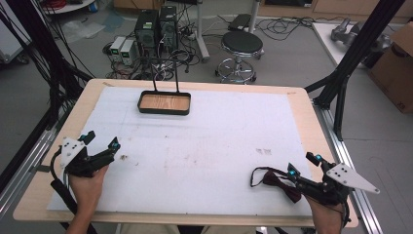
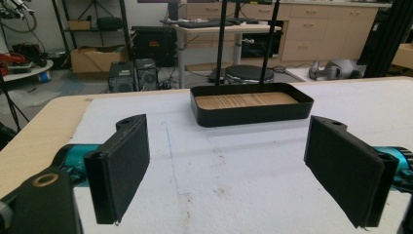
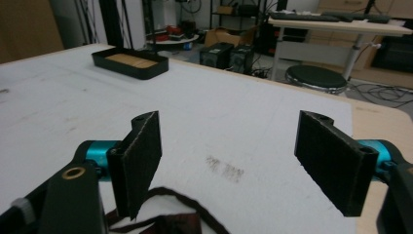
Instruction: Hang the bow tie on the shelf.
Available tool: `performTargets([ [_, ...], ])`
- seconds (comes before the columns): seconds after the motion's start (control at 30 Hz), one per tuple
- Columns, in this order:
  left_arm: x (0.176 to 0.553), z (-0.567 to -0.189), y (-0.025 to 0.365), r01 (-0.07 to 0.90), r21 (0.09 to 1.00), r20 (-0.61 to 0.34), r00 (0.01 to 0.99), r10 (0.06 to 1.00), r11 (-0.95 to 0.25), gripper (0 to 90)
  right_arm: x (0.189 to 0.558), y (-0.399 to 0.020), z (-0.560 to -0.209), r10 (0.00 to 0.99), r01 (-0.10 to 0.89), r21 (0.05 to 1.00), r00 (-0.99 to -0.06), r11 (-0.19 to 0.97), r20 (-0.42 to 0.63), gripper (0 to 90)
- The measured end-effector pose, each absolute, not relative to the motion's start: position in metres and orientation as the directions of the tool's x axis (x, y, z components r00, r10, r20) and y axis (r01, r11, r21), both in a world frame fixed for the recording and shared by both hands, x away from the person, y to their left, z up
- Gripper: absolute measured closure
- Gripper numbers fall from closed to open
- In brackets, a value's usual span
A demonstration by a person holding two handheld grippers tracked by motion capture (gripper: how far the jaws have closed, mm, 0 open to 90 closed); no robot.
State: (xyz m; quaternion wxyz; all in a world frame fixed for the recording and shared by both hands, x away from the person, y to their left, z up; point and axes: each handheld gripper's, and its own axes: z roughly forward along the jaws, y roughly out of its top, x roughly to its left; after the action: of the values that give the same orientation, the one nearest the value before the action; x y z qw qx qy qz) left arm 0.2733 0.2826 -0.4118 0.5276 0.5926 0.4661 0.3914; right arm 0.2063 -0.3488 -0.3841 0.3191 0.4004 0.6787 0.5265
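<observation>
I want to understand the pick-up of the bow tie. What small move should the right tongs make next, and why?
Probably lower the right tongs a little over the dark red bow tie and close. The jaws stand open and hold nothing; in the right gripper view the bow tie lies just beneath them on the white mat, not yet between the pads.

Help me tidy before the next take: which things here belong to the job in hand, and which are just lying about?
In the job:
- bow tie, dark red, beside the right gripper, whose jaws stand open
- black tray with a wooden floor, likely the goal
- left gripper, open and empty

Lying about:
- round stool behind the table
- computer towers on the floor
- cardboard box
</observation>
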Motion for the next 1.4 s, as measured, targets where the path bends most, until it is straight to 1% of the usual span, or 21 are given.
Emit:
performTargets([
  [0.1,0.274,-0.412,0.282,0.138,0.99,-0.03,0.258,0.966,-0.007,17.2,0.2,-0.349,-0.391,0.865,0.218,0.963,-0.5,0.157,-0.028,31.9],
  [0.23,0.274,-0.412,0.282,0.136,0.991,-0.028,0.26,0.965,-0.008,17.2,0.195,-0.347,-0.402,0.844,0.24,0.951,-0.534,0.198,-0.041,36.3],
  [0.5,0.273,-0.412,0.283,0.133,0.991,-0.033,0.253,0.967,-0.001,17.2,0.194,-0.343,-0.425,0.807,0.295,0.91,-0.586,0.292,-0.068,47.7],
  [0.57,0.273,-0.412,0.283,0.133,0.991,-0.03,0.255,0.967,-0.004,17.2,0.194,-0.342,-0.43,0.802,0.304,0.9,-0.593,0.314,-0.08,49.0],
  [0.77,0.273,-0.412,0.283,0.134,0.991,-0.029,0.254,0.967,-0.005,17.2,0.198,-0.344,-0.441,0.79,0.339,0.877,-0.609,0.34,-0.071,55.7],
  [0.93,0.273,-0.412,0.283,0.135,0.991,-0.027,0.252,0.967,-0.007,17.2,0.201,-0.344,-0.447,0.783,0.365,0.863,-0.619,0.35,-0.056,58.6],
  [1.23,0.273,-0.412,0.283,0.133,0.991,-0.029,0.25,0.968,-0.004,17.3,0.208,-0.344,-0.454,0.78,0.389,0.838,-0.623,0.383,-0.067,61.1],
  [1.33,0.273,-0.412,0.283,0.135,0.991,-0.028,0.247,0.969,-0.006,17.3,0.209,-0.344,-0.454,0.782,0.398,0.833,-0.62,0.385,-0.064,64.2],
  [1.4,0.274,-0.412,0.283,0.135,0.991,-0.029,0.246,0.969,-0.005,17.2,0.21,-0.345,-0.453,0.785,0.406,0.83,-0.616,0.382,-0.06,68.8],
])
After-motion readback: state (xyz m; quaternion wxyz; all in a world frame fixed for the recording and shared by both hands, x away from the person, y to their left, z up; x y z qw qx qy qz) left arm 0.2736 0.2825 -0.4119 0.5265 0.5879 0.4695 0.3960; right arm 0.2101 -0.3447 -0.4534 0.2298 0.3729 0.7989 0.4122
